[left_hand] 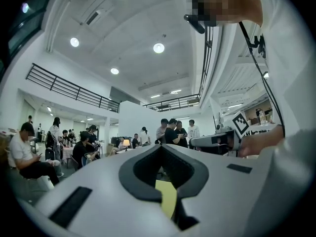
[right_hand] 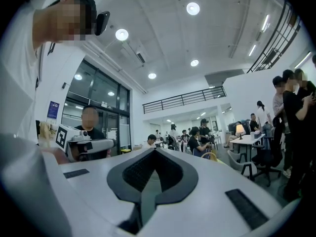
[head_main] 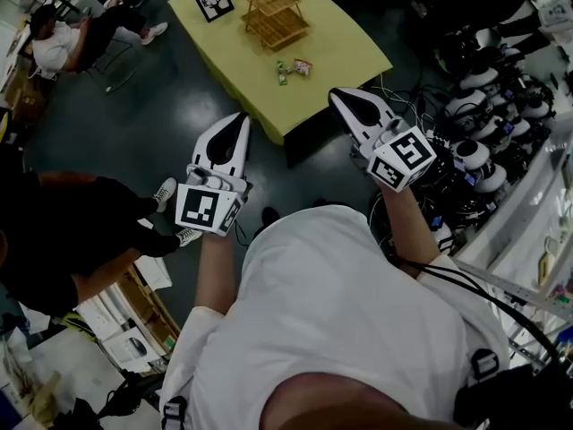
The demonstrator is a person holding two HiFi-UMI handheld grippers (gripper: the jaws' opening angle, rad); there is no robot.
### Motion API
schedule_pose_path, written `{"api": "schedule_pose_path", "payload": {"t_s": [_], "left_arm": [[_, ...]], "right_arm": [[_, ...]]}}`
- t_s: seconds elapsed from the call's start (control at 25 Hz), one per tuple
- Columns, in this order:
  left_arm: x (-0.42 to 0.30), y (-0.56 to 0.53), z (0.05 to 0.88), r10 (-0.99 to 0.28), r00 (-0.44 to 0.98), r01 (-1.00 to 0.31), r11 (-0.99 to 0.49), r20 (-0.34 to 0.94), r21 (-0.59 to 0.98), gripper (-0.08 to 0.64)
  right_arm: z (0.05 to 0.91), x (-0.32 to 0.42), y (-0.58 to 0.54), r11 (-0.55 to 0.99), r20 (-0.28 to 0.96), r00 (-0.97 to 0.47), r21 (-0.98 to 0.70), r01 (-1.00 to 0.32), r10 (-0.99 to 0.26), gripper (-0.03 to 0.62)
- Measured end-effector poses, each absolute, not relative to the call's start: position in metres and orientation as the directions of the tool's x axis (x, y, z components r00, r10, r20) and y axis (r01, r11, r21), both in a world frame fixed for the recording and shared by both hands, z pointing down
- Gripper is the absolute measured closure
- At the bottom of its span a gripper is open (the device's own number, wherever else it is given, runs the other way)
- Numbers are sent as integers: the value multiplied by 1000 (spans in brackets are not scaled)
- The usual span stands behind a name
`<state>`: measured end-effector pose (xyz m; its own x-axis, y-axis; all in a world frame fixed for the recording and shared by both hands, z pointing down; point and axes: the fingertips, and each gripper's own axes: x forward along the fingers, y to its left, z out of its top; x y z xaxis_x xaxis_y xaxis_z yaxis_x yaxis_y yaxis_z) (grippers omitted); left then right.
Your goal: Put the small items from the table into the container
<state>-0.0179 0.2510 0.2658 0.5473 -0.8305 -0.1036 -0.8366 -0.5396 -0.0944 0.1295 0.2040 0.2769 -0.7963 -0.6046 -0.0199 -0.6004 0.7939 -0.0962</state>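
Yellow table point(head_main: 345, 54) ahead, nothing in my grasp.
Left gripper point(head_main: 240, 118) and right gripper point(head_main: 339, 95) are clenched (jaws together); small items point(head_main: 293, 68) lie beyond, near the basket point(head_main: 273, 12).

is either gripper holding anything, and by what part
Nothing is held: the left gripper and right gripper are both shut on nothing, short of the yellow table.

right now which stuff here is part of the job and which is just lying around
For the job:
- small packets on the yellow table
- wooden basket
- left gripper and right gripper, both shut, holding nothing

Just lying about:
- antler picture card on the table
- white devices at right
- boxes lower left
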Motion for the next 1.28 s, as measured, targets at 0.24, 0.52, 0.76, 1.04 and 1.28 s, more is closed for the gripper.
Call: {"api": "schedule_pose_path", "payload": {"t_s": [0.24, 0.52, 0.76, 1.04, 1.28], "left_arm": [[-1, 256, 271, -850, 517, -856, -510, -104, -85, 552], [30, 249, 287, -867, 491, -871, -486, -83, -75, 552], [54, 238, 295, -879, 472, -881, -466, -70, -81, 552], [49, 237, 300, -893, 446, -894, -441, -60, -82, 552], [39, 229, 299, -898, 436, -899, -430, -60, -86, 552]], "right_arm": [[280, 147, 209, 811, -3, -813, -63, -581, -582, 577], [298, 184, 195, 807, 38, -809, -61, -587, -586, 575], [304, 206, 180, 829, 32, -832, -72, -554, -553, 575], [312, 202, 178, 846, 39, -850, -81, -527, -526, 575], [313, 195, 169, 848, 46, -853, -93, -521, -519, 575]]}}
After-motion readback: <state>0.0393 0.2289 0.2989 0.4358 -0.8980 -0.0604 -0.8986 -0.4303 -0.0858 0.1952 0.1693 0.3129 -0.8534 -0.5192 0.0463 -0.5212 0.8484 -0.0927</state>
